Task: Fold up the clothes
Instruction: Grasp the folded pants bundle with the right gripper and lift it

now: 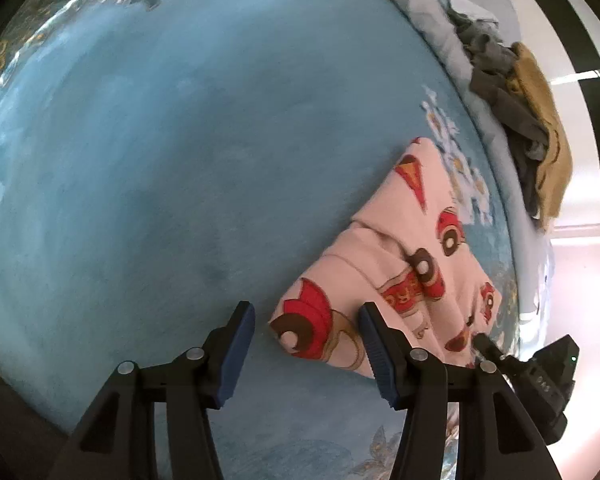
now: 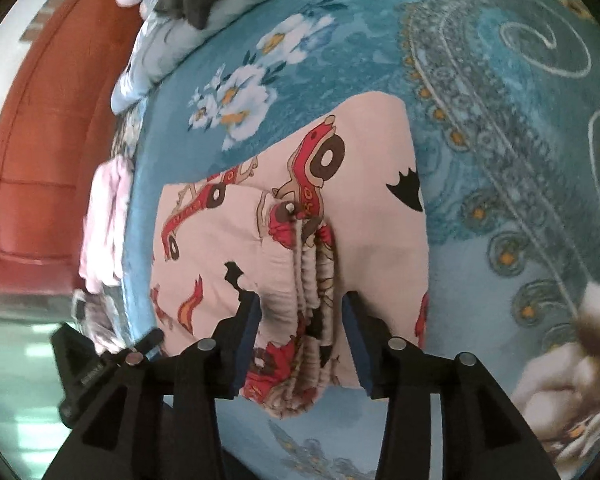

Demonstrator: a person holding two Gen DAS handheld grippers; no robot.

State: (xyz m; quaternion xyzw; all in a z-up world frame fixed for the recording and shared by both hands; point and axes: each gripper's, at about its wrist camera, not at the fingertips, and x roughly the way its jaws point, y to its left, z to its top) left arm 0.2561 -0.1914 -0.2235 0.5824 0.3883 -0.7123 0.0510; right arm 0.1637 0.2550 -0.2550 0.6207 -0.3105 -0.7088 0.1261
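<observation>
While folded, pink garment [image 2: 284,248] lies on bedspread [image 2: 500,160].

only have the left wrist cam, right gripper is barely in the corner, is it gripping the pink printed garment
Observer: No. The right gripper is open. Its pads straddle the gathered waistband of the pink printed garment without pressing it.
Operator: whats past the bed edge there
Observer: A red-brown padded piece of furniture stands beyond it.
Operator: anything else on the bed
Observer: A white fluffy item lies on the blue bedspread, apart from the garment.
</observation>
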